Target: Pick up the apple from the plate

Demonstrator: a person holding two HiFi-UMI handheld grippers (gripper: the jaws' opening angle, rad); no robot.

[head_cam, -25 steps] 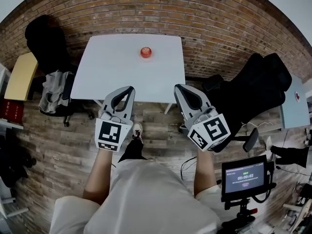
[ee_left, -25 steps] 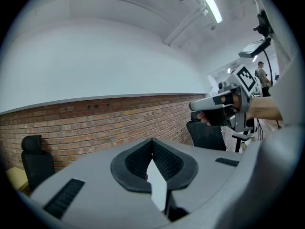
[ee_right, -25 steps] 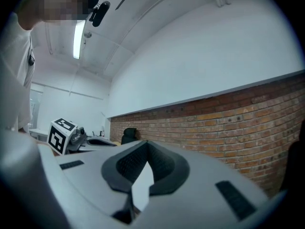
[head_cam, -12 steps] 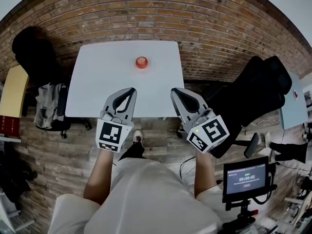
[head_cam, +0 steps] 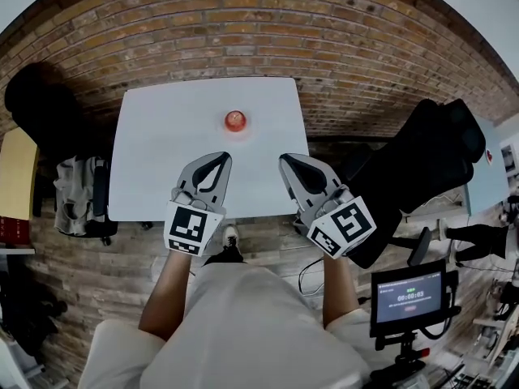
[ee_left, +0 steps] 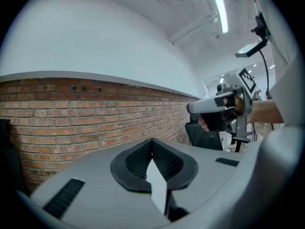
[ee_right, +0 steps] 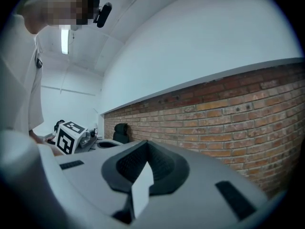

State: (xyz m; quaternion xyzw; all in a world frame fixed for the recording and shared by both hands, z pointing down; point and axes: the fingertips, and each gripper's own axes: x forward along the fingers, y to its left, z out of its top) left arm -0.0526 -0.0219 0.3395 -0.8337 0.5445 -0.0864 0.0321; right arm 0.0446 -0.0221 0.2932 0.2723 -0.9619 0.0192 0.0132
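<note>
Apple (head_cam: 236,121) sat at twelve o'clock, mid-counter (head_cam: 154,177).
My left gripper (head_cam: 217,160) and right gripper (head_cam: 287,162) hovered over the near edge, well apart from it, jaws pressed together, holding nothing.

The left gripper (head_cam: 219,157) and the right gripper (head_cam: 285,160) have been carried forward. A second ago only their tips were seen against the near edge of the white table (head_cam: 154,168); now the whole length of their jaws is seen against its top. The apple (head_cam: 236,121) is found closer to both grippers, and the table is shown larger and lower in the head view. The yellow table (head_cam: 15,185) has been shifted toward the left edge.
</note>
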